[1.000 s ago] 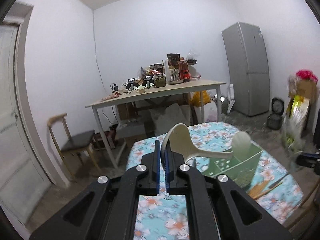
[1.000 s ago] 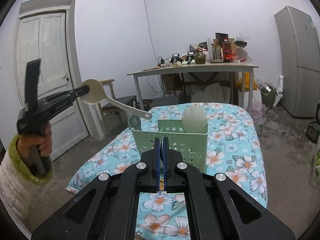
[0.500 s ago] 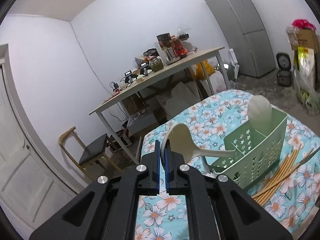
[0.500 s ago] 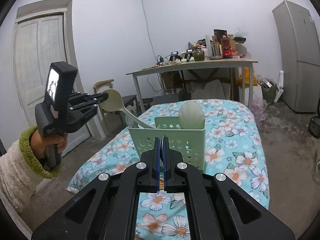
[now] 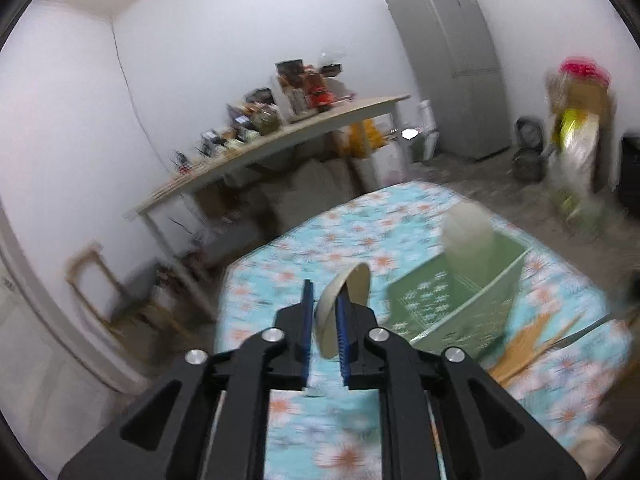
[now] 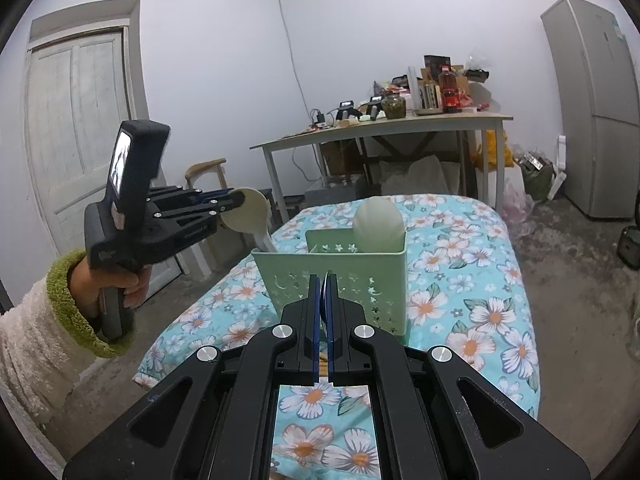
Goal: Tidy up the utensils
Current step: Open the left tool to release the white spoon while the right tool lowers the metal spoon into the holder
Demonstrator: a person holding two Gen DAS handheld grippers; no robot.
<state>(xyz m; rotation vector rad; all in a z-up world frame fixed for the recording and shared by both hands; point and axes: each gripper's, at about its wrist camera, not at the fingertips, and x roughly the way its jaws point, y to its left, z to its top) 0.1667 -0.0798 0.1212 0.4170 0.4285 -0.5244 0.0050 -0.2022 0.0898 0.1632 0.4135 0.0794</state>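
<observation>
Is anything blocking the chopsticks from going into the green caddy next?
Nothing visible blocks them. The chopsticks lie on the cloth beside the green caddy, whose top is open; a ladle and rice paddle occupy two compartments.

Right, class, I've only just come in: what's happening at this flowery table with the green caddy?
A person is sorting utensils into the green caddy. The left gripper has its fingers parted around the bowl of a cream ladle, whose handle already dips into the caddy's left compartment. A rice paddle stands in the far compartment. The right gripper is shut and empty. Chopsticks lie on the tablecloth.
</observation>
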